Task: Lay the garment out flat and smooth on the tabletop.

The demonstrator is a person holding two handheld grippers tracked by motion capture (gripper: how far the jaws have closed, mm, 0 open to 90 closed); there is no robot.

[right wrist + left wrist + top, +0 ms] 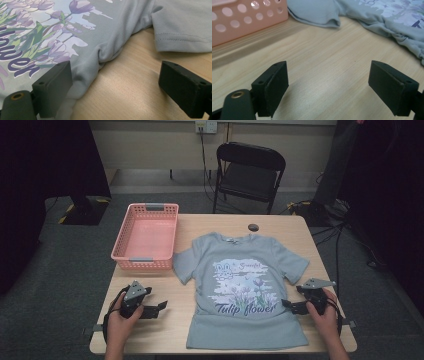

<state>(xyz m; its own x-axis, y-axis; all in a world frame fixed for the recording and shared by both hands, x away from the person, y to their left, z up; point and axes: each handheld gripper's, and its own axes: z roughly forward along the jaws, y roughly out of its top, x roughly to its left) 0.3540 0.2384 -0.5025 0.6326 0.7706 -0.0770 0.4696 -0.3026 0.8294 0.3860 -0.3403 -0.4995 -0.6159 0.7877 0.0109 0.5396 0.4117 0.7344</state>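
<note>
With both grippers down at the near side of the worktop [195,222], flanking the t-shirt [243,290]. T-shirt: grey-blue, spread flat face up, collar pointing away from the person, hem at the near edge, purple tulip print and "Tulip flower" lettering across the chest. Left gripper [159,307]: held in the left hand [121,320], on bare wood just left of the t-shirt's lower body, jaws aimed toward it, well apart from the fabric. From the left gripper view: jaws spread wide, nothing between them but wood, t-shirt sleeve [317,12] and side seam further ahead, pink basket [244,17] wall off to the upper left. Right gripper [287,304]: held in the right hand [325,315], at the t-shirt's right side seam, below the right sleeve, jaws pointing at the shirt. From the right gripper view: jaws also wide open, one jaw over the edge of the t-shirt [75,45] beside the lettering, other jaw over bare wood, bunched side seam lying between them, not clamped; contact between jaw and fabric not clear. Pink basket [146,236]: left of the t-shirt's left sleeve, nearly touching it, nothing inside. Small dark round object [253,227] just beyond the collar. Black folding chair [248,172] on the floor behind the worktop, past the t-shirt's collar.
</note>
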